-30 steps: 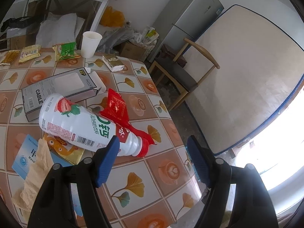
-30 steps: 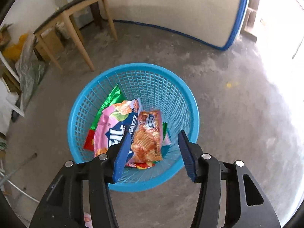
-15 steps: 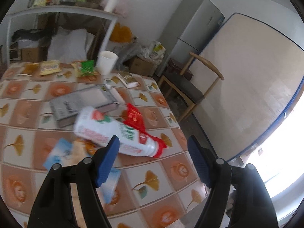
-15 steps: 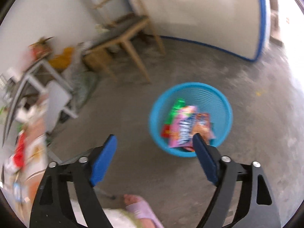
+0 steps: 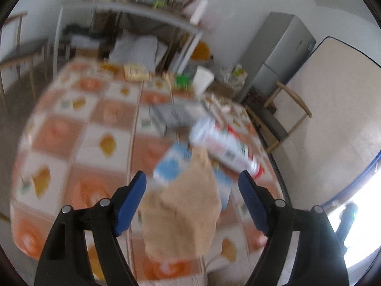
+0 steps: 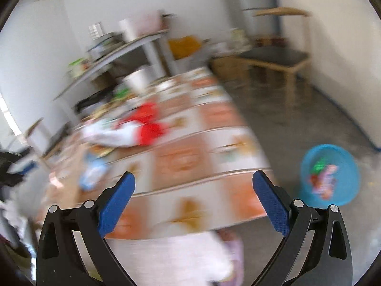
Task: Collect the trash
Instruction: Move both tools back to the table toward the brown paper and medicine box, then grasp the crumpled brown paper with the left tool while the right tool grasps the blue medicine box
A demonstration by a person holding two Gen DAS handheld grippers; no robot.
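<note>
Table (image 5: pixel 78 128), bottle (image 5: pixel 223 147) cap rightward

On the table (image 5: pixel 71 143), a bottle (image 5: pixel 223 147) lies right of a napkin (image 5: pixel 185 212); basket (image 6: pixel 329 174) on the floor.

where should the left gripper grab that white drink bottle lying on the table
Grip the white bottle across its round body, near the middle. It lies on its side on the table, red cap end pointing toward the right edge, so come from above with the left gripper turned square to its length. The tan paper lies nearer the gripper, so pass over it. Blur hides finer detail.
</note>
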